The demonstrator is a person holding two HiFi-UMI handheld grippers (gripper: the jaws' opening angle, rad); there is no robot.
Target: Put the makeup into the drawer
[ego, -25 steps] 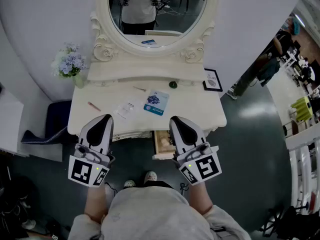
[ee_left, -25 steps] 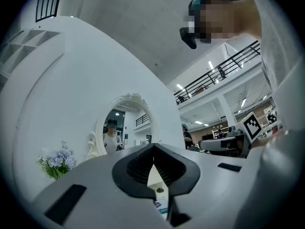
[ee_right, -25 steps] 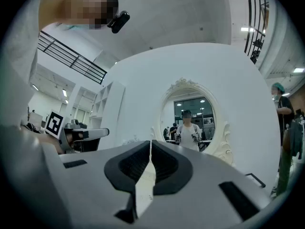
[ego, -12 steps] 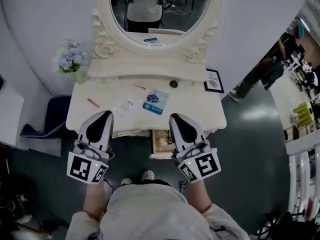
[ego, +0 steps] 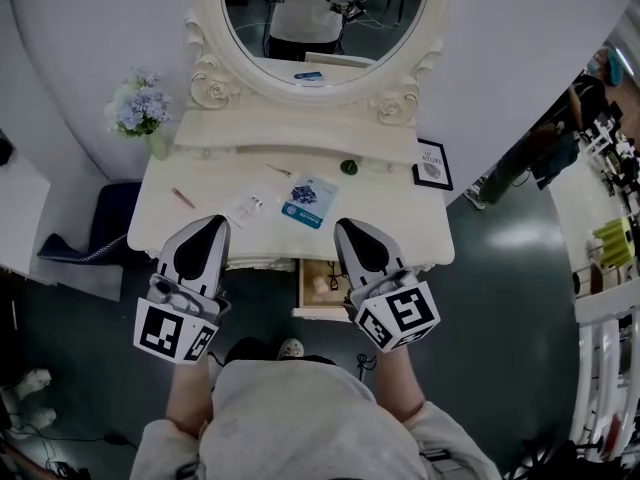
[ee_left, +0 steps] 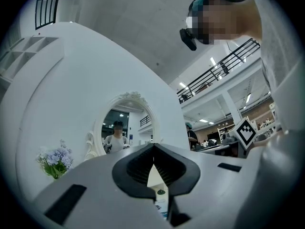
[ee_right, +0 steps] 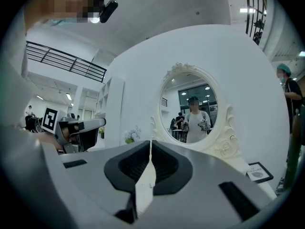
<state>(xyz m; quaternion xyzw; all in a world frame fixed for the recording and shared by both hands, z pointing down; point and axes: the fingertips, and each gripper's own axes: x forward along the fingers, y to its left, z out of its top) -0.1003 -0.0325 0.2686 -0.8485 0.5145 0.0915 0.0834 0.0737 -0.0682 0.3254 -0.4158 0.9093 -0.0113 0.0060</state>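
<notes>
On the cream vanity table [ego: 400, 223] lie a blue packet [ego: 307, 201], a clear packet [ego: 246, 207], a thin pink stick [ego: 181, 197] and a small thin item [ego: 280, 171]. A small drawer [ego: 304, 288] stands pulled out below the table's front edge, with a few small items inside. My left gripper [ego: 213, 223] [ee_left: 153, 151] hovers shut and empty at the front edge, just in front of the clear packet. My right gripper [ego: 344, 228] [ee_right: 150, 144] is also shut and empty, above the open drawer.
An oval mirror [ego: 325, 23] rises behind the table. A vase of pale blue flowers [ego: 138, 113] stands at the back left, a green round object [ego: 348, 167] and a small framed picture [ego: 432, 164] at the back right. A dark blue seat [ego: 100, 238] sits left of the table.
Both grippers stay shut at the table's front edge and have barely moved. The head view has shifted slightly.
</notes>
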